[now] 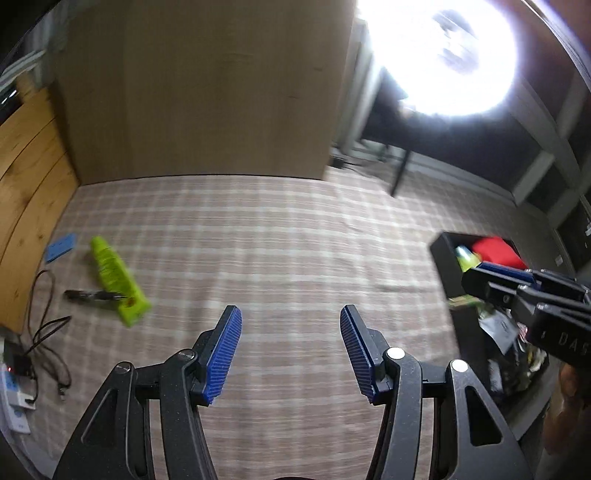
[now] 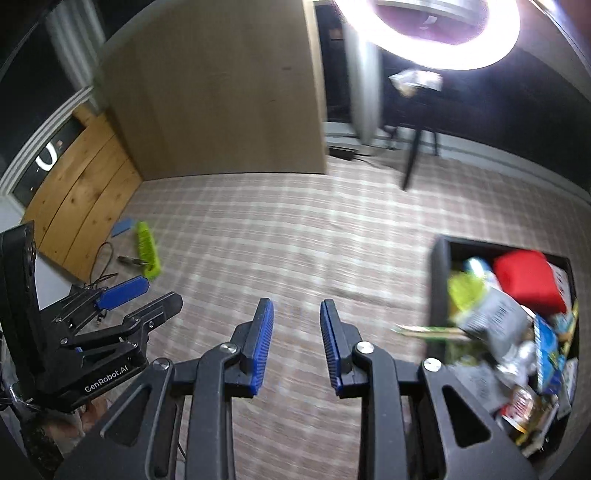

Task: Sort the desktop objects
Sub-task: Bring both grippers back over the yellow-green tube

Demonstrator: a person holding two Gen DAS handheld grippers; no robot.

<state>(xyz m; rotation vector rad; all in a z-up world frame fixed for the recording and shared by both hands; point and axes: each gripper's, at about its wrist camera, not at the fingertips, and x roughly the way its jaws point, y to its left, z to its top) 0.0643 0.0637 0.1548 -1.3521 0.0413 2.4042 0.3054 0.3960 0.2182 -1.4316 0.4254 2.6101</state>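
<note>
A lime green tube lies on the checked tablecloth at the far left, with a dark pen beside it and a small blue card behind. They also show in the right wrist view: the tube, the pen, the card. My left gripper is open and empty above the cloth. My right gripper is open and empty, left of a black box full of items, among them a red block.
A wooden panel stands at the back. Cables and a power strip lie at the left edge. A ring light glares at the top right, its stand leg on the cloth. The black box is at the right.
</note>
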